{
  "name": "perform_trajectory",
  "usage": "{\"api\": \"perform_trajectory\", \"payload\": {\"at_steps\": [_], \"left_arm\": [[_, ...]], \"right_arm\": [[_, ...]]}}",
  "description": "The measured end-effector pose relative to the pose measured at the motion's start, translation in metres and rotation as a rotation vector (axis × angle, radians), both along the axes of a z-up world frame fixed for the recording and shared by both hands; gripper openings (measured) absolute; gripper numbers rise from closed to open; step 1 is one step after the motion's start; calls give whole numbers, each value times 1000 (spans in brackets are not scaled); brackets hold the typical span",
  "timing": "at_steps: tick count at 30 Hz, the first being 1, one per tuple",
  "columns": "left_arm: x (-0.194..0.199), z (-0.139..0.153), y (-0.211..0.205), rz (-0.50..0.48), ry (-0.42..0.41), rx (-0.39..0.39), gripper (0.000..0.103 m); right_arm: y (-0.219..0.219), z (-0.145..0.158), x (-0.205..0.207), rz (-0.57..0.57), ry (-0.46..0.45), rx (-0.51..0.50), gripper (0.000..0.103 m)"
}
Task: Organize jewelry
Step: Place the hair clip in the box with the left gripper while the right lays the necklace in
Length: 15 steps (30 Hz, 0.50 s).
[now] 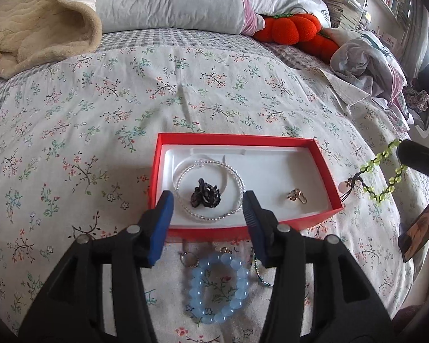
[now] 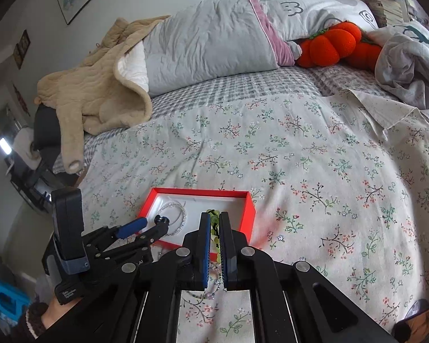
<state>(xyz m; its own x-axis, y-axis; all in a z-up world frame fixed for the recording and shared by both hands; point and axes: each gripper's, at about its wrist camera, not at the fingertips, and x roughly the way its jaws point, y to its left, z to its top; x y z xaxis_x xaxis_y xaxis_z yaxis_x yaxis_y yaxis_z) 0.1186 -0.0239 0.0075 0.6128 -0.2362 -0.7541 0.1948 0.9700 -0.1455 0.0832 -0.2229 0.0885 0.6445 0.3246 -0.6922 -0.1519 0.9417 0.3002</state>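
On the floral bedspread [image 1: 214, 91] sits a red box [image 1: 326, 168] with a white tray holding a clear beaded bracelet [image 1: 238, 183], a black ornament [image 1: 204, 195] and a small gold ring [image 1: 297, 195]. The left gripper [image 1: 208, 208] hovers at the box's near edge, fingers spread wide and empty, above a pale blue bead bracelet [image 1: 217, 288] on the bed. The right gripper [image 2: 214, 223] pinches a green bead bracelet [image 1: 381, 177] beside the box. Its label lettering is too small to read.

Green bracelet [image 2: 214, 228] perhaps mostly pad-hidden
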Motion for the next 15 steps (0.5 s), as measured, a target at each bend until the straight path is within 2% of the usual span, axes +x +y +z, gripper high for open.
{"api": "perform_trajectory", "payload": {"at_steps": [5, 10, 15], "left_arm": [[-13, 9, 12, 15, -3, 1, 56], [-19, 9, 31, 51, 25, -25, 56], [-21, 5, 42, 77, 49, -20, 56]], "right_arm": [[15, 2, 8, 24, -5, 0, 6], [33, 4, 19, 63, -13, 52, 6], [46, -13, 37, 89, 36, 103, 6]]}}
